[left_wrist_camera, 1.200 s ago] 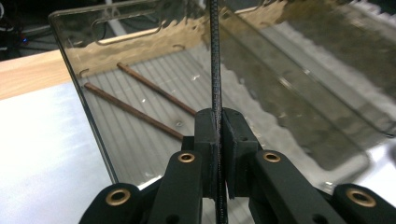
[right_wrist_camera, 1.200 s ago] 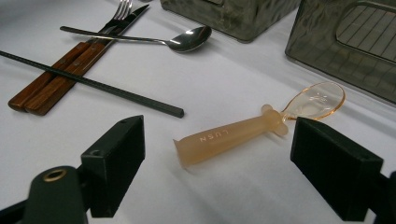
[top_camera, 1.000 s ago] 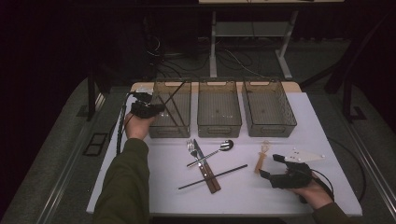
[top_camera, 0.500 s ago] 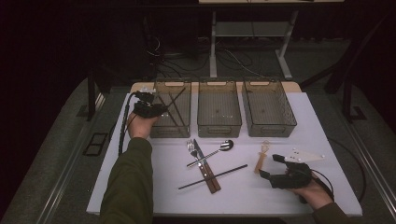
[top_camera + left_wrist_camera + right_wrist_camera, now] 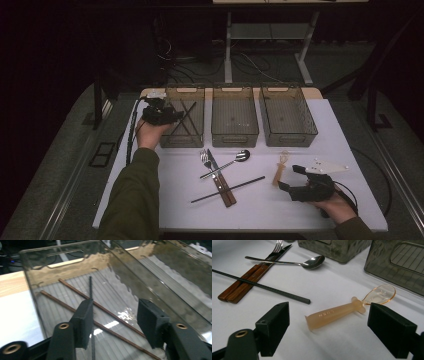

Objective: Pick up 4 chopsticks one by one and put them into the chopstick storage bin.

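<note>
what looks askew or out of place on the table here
The black chopstick lies slantwise across the wooden handles of the fork and knife, apart from the sticks already crossed in the left bin. Nothing is spilled or visibly damaged.

The high view looks forward and down over the white table (image 5: pixel 320 125). The left gripper view peers closely into the leftmost smoky plastic bin (image 5: pixel 45 270) (image 5: pixel 172 137); the right gripper view sits low beside the translucent orange spoon (image 5: pixel 342 311) (image 5: pixel 280 170), shared with the high view.
</note>
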Motion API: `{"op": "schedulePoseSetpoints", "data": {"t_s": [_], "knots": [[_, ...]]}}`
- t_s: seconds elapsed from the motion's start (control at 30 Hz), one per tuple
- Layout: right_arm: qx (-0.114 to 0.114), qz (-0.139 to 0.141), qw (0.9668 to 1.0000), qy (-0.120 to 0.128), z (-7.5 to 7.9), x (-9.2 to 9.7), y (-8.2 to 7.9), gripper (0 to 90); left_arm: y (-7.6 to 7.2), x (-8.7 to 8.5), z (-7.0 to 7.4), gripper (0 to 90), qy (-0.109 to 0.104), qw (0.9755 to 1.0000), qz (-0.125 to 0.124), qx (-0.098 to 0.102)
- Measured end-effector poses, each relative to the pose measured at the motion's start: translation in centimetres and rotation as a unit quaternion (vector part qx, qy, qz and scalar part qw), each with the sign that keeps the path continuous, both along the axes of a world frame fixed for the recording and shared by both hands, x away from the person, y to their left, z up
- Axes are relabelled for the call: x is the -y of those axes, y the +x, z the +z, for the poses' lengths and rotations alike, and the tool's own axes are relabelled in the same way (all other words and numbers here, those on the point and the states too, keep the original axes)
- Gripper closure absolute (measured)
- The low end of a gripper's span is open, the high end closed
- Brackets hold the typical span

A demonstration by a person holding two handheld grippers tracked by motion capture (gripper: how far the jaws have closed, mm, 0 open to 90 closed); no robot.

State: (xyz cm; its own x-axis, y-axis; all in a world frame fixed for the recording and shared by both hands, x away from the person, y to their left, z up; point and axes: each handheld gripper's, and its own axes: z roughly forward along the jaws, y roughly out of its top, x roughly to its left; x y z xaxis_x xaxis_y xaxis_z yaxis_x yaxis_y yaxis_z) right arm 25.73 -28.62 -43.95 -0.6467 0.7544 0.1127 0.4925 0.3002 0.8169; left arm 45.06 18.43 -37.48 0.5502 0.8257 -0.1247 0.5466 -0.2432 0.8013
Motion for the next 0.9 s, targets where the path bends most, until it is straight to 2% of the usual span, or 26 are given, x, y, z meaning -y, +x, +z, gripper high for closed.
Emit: {"op": "schedulePoseSetpoints", "data": {"t_s": [0.13, 0.33, 0.43, 0.53, 0.77, 0.9], "knots": [[0.0, 0.0, 1.0, 0.0, 0.0, 0.0, 0.0, 17.4, -0.5, 0.4, 0.1, 33.8, 0.007, 0.9994, -0.033, -0.012], [0.0, -0.001, 1.0, 0.0, 0.0, 0.0, 0.0, 17.4, -2.0, 1.0, 0.5, 26.8, 0.015, 0.998, -0.062, 0.002], [0.0, 0.0, 1.0, 0.0, 0.0, 0.0, 0.0, 17.4, -3.2, 1.3, 0.7, 24.1, 0.007, 0.9976, -0.068, 0.011], [0.001, 0.0, 1.0, 0.0, 0.0, 0.0, -0.1, 17.4, -4.4, 1.8, 0.8, 19.6, 0.022, 0.9956, -0.09, 0.012], [0.0, -0.001, 1.0, 0.0, 0.0, 0.0, -0.1, 17.4, -7.4, 3.0, 0.6, 8.3, 0.015, 0.991, -0.131, 0.021], [0.001, -0.001, 1.0, -0.001, 0.0, 0.0, -0.1, 17.4, -8.9, 3.7, 0.0, 0.7, 0.009, 0.9893, -0.145, 0.014]]}}
